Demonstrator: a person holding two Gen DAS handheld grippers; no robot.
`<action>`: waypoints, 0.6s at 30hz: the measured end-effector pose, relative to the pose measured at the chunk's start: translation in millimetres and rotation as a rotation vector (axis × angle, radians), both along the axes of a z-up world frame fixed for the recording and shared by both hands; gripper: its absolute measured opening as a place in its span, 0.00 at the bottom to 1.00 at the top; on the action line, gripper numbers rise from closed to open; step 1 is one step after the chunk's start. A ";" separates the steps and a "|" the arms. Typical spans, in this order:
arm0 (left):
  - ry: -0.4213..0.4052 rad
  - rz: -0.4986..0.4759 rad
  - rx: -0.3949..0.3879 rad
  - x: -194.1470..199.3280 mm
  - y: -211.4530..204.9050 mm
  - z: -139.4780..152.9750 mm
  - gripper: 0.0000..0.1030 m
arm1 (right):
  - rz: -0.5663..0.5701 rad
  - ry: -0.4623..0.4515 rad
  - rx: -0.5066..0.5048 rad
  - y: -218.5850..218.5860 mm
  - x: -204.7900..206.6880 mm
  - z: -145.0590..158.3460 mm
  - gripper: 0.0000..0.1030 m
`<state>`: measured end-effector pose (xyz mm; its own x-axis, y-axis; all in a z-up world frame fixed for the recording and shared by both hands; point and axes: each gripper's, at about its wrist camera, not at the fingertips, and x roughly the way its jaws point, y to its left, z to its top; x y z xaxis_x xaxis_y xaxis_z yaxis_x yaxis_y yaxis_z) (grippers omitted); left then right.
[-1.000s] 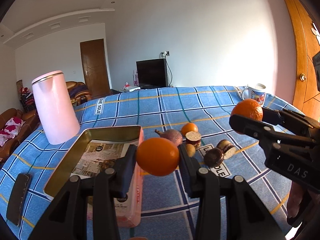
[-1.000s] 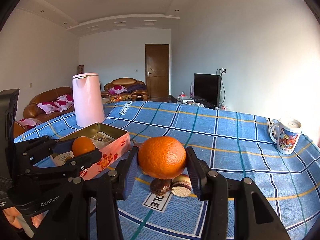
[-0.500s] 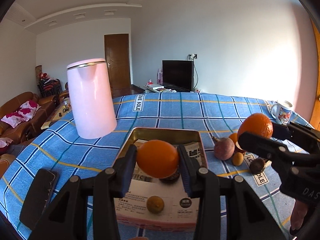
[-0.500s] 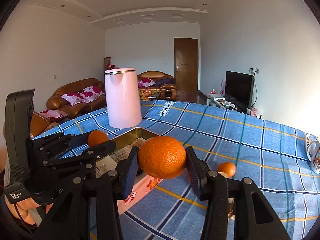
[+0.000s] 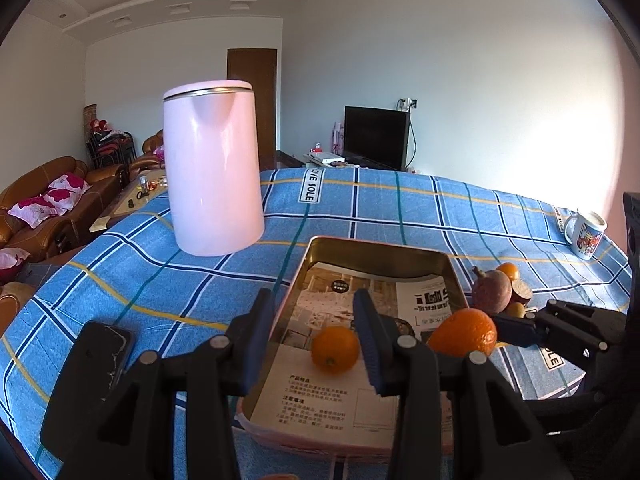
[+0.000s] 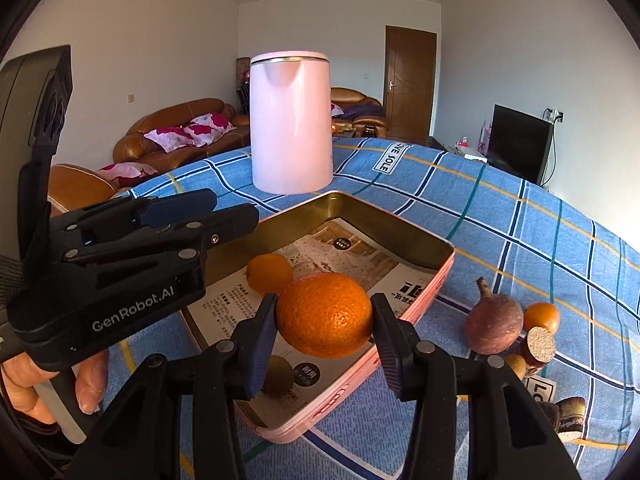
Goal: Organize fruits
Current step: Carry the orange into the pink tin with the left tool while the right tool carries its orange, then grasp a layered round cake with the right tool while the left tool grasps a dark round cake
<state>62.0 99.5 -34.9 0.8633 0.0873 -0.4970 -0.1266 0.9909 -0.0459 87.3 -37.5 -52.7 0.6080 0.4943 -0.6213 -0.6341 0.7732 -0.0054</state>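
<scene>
A pink tin tray (image 5: 384, 246) (image 6: 416, 312) lined with printed paper sits on the blue plaid tablecloth. A small orange (image 5: 335, 349) (image 6: 269, 273) lies in it, and a greenish fruit (image 6: 278, 376) shows by the near wall. My left gripper (image 5: 314, 336) is open and empty above the tray's left edge; it also shows in the right wrist view (image 6: 192, 208). My right gripper (image 6: 324, 334) is shut on a large orange (image 6: 325, 314) (image 5: 464, 332) held over the tray's near right part.
A tall pink kettle (image 5: 212, 168) (image 6: 291, 124) stands behind the tray. A purple fruit (image 6: 494, 323) (image 5: 491, 290), a small orange (image 6: 542, 317), and cut pieces (image 6: 541, 345) lie right of the tray. A mug (image 5: 585, 234) stands far right, a black phone (image 5: 90, 364) near left.
My left gripper opened and let its orange go into the tray. Both grippers moved left toward the tray and lower; the right one still holds its orange.
</scene>
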 end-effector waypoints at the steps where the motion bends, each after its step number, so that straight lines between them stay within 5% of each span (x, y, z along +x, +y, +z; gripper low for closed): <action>1: 0.002 0.002 -0.003 0.2 0.7 -0.9 0.42 | 0.004 0.009 -0.010 3.0 1.7 -2.4 0.47; 7: 0.022 0.003 -0.012 2.0 4.7 -8.0 0.42 | 0.019 0.038 -0.060 15.7 7.4 -12.9 0.48; 9: 0.023 0.008 -0.016 0.4 5.7 -8.6 0.49 | 0.013 0.042 -0.048 14.3 5.7 -10.7 0.49; 13: -0.002 0.043 -0.020 -5.3 7.6 -4.6 0.80 | 0.002 0.028 -0.004 1.9 2.3 -4.3 0.63; 18: -0.025 0.014 -0.010 -11.3 -5.7 3.0 0.82 | -0.048 -0.014 0.042 -38.8 -7.7 9.2 0.64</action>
